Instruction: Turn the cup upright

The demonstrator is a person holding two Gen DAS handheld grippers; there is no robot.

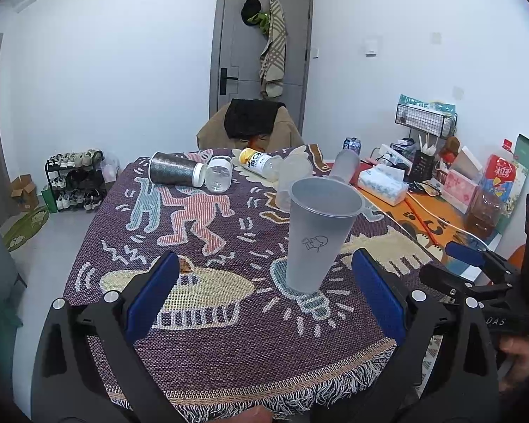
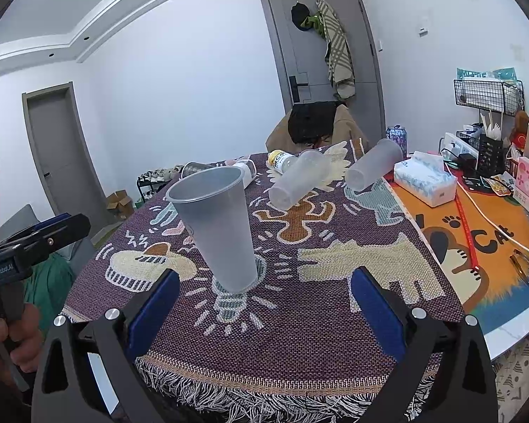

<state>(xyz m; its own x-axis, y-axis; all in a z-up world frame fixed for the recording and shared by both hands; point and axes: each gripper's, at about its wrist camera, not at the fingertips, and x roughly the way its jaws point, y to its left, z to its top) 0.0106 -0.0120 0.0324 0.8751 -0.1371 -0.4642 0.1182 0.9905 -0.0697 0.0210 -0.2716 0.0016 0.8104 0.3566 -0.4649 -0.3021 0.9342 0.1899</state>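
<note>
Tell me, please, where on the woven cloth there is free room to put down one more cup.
Bare cloth lies between the upright grey cup and the fringed near edge, and to the cup's right over the cream dog figure. The far end is crowded: two fallen clear cups, a yellow-capped bottle, a jar and a glitter can.
</note>
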